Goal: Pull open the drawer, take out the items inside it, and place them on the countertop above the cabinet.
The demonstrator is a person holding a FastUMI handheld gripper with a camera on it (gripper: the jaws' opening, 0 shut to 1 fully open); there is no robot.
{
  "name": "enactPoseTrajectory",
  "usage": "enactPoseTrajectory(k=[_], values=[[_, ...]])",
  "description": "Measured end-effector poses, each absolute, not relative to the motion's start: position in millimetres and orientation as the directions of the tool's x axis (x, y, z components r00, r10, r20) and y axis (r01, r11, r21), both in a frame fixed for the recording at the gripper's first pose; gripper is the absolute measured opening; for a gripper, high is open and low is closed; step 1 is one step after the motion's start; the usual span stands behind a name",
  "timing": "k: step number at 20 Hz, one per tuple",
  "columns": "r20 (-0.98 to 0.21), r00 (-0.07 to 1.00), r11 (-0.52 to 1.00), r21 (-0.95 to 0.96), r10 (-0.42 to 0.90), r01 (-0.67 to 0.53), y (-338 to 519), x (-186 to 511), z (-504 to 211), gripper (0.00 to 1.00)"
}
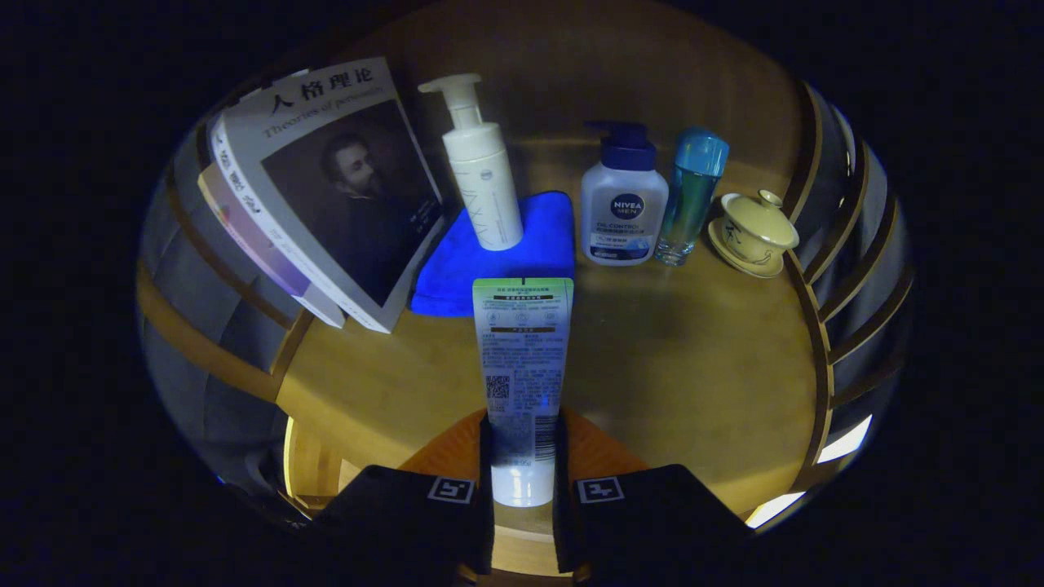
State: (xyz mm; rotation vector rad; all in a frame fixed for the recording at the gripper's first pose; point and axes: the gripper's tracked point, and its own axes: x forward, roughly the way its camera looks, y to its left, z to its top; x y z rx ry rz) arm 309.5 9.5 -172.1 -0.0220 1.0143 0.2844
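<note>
Clamping the tube [523, 367] between its fingers, the gripper [523, 473] holds it over the countertop [693, 367].

A blue cloth [497, 261] lies at the centre of the wooden worktop [693, 367]. Books [326, 187] lean just left of it; a white pump bottle [481, 175] stands on it. To its right stand a blue-capped pump bottle [624, 204], a teal bottle [693, 196] and a lidded cup [754, 232].

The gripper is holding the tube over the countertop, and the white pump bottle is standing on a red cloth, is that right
Not quite: in the gripper view the cloth under the white pump bottle is blue, not red. The rest holds: the gripper is shut on the tube over the countertop.
</note>
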Motion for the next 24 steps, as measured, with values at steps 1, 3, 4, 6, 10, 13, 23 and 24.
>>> enactPoseTrajectory(k=[1,3,4,6,10,13,23,24], values=[[-0.84,0.492,0.964,0.128,0.231,-0.234,11,311,-171,0.32],[-0.842,0.488,0.965,0.135,0.232,-0.225,10,312,-173,0.34],[-0.84,0.493,0.966,0.133,0.228,-0.22,9,313,-172,0.37],[-0.841,0.497,0.968,0.115,0.214,-0.222,5,313,-175,0.41],[-0.833,0.517,0.973,0.1,0.197,-0.209,1,313,-178,0.5],[-0.788,0.571,0.97,0.136,0.229,-0.202,4,313,-162,0.72],[-0.403,0.875,0.952,-0.032,0.267,-0.305,9,231,-79,0.98],[-0.357,0.896,0.95,-0.06,0.266,-0.306,7,216,-74,0.98]])
